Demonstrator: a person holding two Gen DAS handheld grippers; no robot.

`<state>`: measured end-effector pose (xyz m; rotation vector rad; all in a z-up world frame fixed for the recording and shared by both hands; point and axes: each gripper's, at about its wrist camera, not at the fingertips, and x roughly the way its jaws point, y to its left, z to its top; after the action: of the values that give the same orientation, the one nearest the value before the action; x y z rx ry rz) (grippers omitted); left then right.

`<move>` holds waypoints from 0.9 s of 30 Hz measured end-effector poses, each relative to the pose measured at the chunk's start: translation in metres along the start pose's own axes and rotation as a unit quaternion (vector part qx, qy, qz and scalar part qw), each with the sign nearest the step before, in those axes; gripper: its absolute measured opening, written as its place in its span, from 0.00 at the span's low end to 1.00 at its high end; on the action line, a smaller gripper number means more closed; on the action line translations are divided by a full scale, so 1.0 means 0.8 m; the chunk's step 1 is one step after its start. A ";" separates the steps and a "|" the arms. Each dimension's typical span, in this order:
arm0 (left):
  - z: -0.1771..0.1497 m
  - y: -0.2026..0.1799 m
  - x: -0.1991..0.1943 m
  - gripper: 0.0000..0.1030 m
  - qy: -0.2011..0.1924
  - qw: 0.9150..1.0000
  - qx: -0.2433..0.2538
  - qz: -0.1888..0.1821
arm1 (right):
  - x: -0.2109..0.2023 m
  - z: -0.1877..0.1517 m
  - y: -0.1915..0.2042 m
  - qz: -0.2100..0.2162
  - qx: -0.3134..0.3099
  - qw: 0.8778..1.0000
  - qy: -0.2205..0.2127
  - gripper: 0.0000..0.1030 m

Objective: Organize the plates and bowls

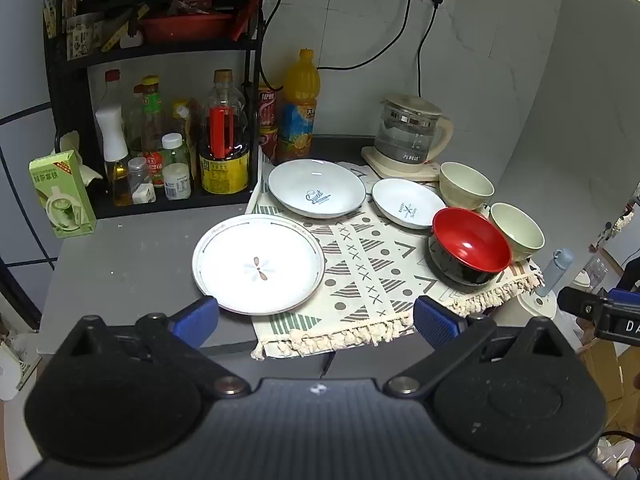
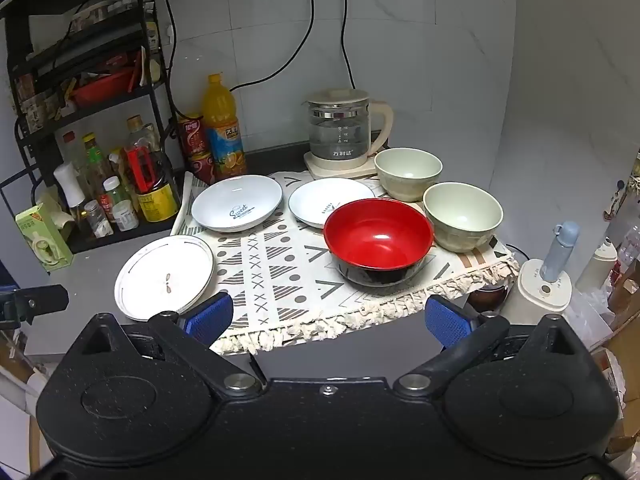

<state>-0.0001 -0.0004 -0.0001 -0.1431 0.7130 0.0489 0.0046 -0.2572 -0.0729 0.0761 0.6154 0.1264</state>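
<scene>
On a patterned cloth (image 1: 360, 272) (image 2: 280, 264) sit a deep white plate marked "Sweet" (image 1: 316, 188) (image 2: 237, 203), a smaller white plate (image 1: 406, 203) (image 2: 320, 202), a red and black bowl (image 1: 470, 246) (image 2: 378, 240) and two cream bowls (image 1: 466, 184) (image 1: 516, 230) (image 2: 408, 172) (image 2: 462, 214). A flat white plate with a flower mark (image 1: 258, 264) (image 2: 164, 276) lies partly off the cloth's left edge. My left gripper (image 1: 316, 320) is open and empty, just in front of that flat plate. My right gripper (image 2: 328, 318) is open and empty, at the cloth's front fringe.
A black rack (image 1: 160, 80) (image 2: 80, 120) with bottles stands at the back left. An orange juice bottle (image 1: 300, 108) (image 2: 222, 128), red cans and a glass kettle (image 1: 412, 132) (image 2: 344, 132) line the back wall. A green carton (image 1: 62, 196) is left. An appliance (image 2: 548, 280) stands off the counter's right.
</scene>
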 end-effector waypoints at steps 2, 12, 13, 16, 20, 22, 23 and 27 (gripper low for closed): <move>-0.001 -0.002 -0.002 1.00 0.001 1.000 0.002 0.000 | 0.001 0.000 0.001 0.006 0.005 1.000 0.014 1.00; -0.001 -0.006 0.001 1.00 0.012 1.000 -0.003 0.000 | 0.003 0.002 -0.005 0.014 0.002 1.000 0.023 1.00; -0.001 -0.006 -0.001 1.00 0.013 1.000 -0.002 0.000 | 0.004 0.003 -0.007 0.014 0.003 1.000 0.025 1.00; -0.004 -0.005 0.003 1.00 0.014 1.000 0.002 -0.002 | 0.005 0.000 -0.005 0.010 0.005 1.000 0.027 1.00; -0.005 -0.006 0.005 1.00 0.014 1.000 -0.002 -0.004 | 0.004 -0.003 -0.010 0.014 0.006 1.000 0.028 1.00; -0.005 -0.007 0.006 1.00 0.014 1.000 -0.002 -0.003 | 0.004 -0.004 -0.012 0.013 0.007 0.999 0.029 1.00; -0.005 -0.007 0.006 1.00 0.014 1.000 -0.002 -0.004 | 0.003 -0.004 -0.012 0.013 0.007 0.999 0.030 1.00; -0.006 -0.008 0.006 1.00 0.014 1.000 -0.005 -0.006 | 0.004 -0.001 -0.012 0.010 0.007 0.999 0.031 1.00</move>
<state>0.0013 -0.0077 -0.0062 -0.1585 0.7399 0.0397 0.0073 -0.2665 -0.0766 0.0931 0.6785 0.1450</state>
